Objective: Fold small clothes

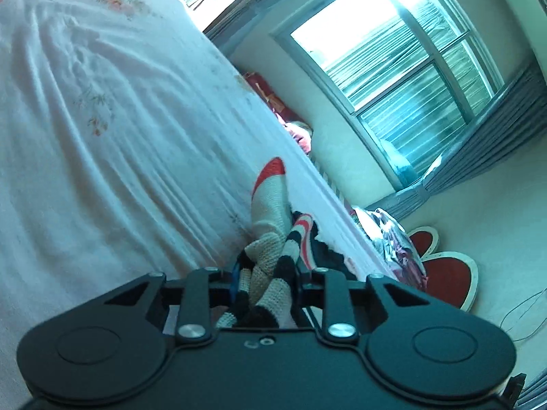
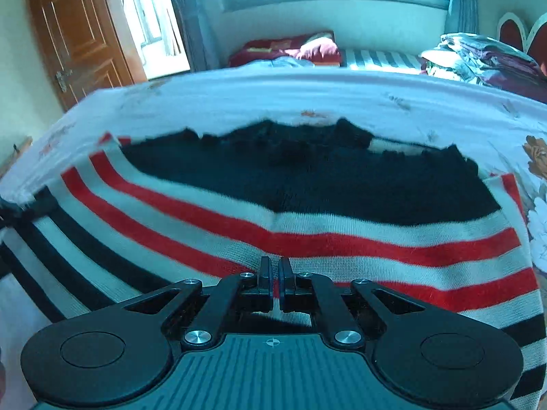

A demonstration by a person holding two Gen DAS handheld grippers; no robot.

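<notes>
Left wrist view: left gripper (image 1: 266, 290) clamping a bunched wad of the striped knit sweater (image 1: 270, 239), jaws narrowed onto the fabric. Cream sleeve with red cuff trailing forward across the white floral bedsheet (image 1: 102, 136), near the bed's far edge. Camera tilting hard; window (image 1: 403, 78) and red heart-shaped headboard (image 1: 444, 273) showing off to the right.

Right wrist view: right gripper (image 2: 275, 273) sitting low over the sweater (image 2: 307, 205), jaws nearly touching, pinching a small ridge of the red-and-white striped band. Black upper panel lying spread toward the far side of the bed, edge ragged and uneven. Wooden door (image 2: 78, 41) and stacked bedding (image 2: 485, 58) in the background.

Risks, judged from here: thick wad in the left jaws likely holding several layers, so lifting may be dragging the whole garment crooked instead of one edge. Right pinch looking shallow; knit slipping out under tension. Loose sleeve near the bed's edge possibly sliding off or tucking under the fold.
</notes>
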